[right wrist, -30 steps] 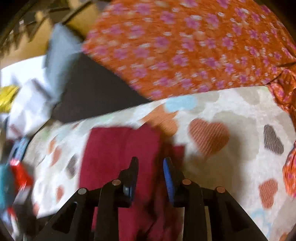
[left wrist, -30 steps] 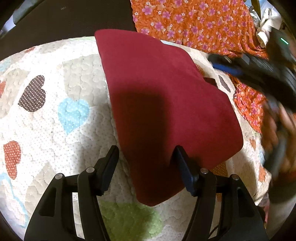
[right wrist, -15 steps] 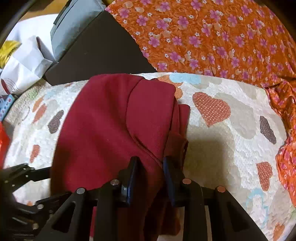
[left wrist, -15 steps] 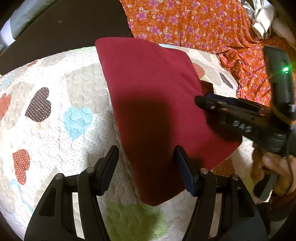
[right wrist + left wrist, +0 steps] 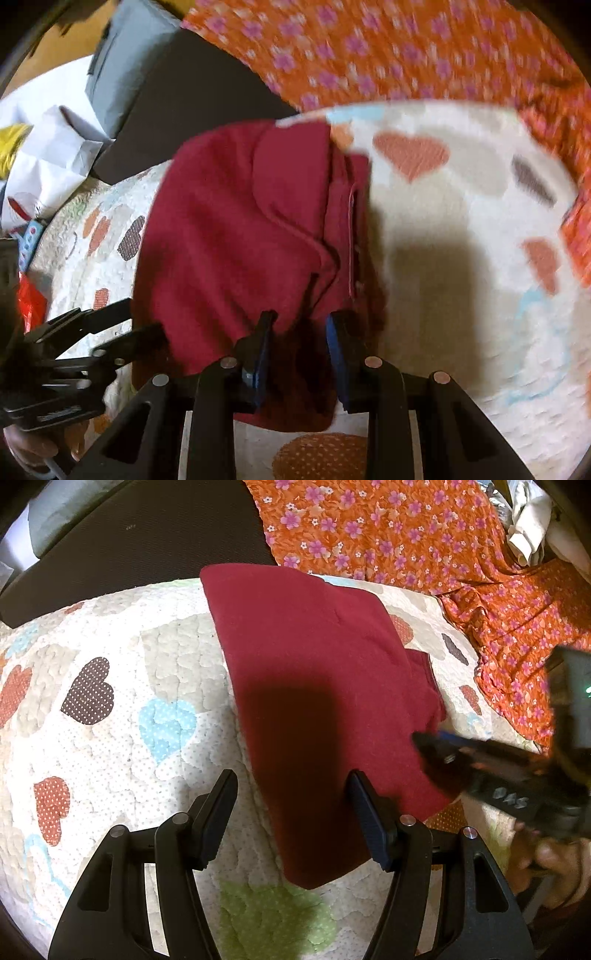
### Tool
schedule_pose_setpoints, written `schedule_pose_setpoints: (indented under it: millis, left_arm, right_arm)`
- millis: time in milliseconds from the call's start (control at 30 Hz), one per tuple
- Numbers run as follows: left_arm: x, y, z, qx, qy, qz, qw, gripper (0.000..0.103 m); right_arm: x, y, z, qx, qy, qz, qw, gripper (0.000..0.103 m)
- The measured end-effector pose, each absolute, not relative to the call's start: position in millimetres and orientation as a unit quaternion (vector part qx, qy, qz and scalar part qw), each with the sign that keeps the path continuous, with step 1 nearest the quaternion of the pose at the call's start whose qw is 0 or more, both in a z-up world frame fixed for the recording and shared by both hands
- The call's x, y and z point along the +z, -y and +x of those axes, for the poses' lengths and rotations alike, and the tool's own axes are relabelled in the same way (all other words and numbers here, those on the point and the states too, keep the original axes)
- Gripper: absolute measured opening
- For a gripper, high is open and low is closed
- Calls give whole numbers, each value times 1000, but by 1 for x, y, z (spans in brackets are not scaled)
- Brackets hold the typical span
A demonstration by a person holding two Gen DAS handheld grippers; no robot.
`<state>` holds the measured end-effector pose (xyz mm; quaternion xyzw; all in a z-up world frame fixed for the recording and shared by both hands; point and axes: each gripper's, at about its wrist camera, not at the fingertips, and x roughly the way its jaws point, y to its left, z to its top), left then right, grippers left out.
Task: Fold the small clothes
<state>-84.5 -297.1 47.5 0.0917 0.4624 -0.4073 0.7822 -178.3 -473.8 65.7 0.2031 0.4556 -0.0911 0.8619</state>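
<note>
A dark red garment (image 5: 317, 701) is laid on a quilted heart-print cover (image 5: 110, 709), already folded into a rough rectangle, with one folded layer seen on top and a hemmed edge (image 5: 351, 236) showing along its right side in the right wrist view. Behind the cover, an orange floral fabric (image 5: 424, 531) and a dark flat surface (image 5: 140, 542) are seen; white paper (image 5: 51, 162) and a grey item (image 5: 125, 62) are piled at the far left of the right wrist view.

The left gripper (image 5: 291, 794) is held above the near edge of the garment with its jaws spread wide — the cloth lies beneath the gap, but the pads are not pressed on it. The left finger is over the cover, the right finger over the red cloth.

The right gripper (image 5: 299, 332) is positioned at the garment's near right corner, jaws narrowly parted. Red cloth is seen between and below the fingers; whether it is pinched cannot be told — the frame is blurred. The hand (image 5: 550, 864) behind this gripper is partly visible at the right edge of the left wrist view.
</note>
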Motion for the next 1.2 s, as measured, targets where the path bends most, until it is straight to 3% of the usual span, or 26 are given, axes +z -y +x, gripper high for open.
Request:
schedule_pose_setpoints:
  millis: [467,533,600,833,1200]
  left_arm:
    - [49,281,-52,-404,-498,-16,768,63]
    - [51,283,-53,-405,-493,-18,770,63]
    - [52,284,-52,-410,-489,-22,769,64]
    - [47,290,-45,-421,-495,-39,759,68]
    - [39,303,-32,-443,-505,-62,738,76]
  right_arm:
    - [64,482,-188,-62,-411,233,879,33]
    - [74,482,-190,-65,-391,223,890,37]
    - [83,480,-193,-79,-369,208,902,52]
    - [78,495,-187,-101,-354,236,899,53]
    - [48,543,-141,-50,-358,339,869,68]
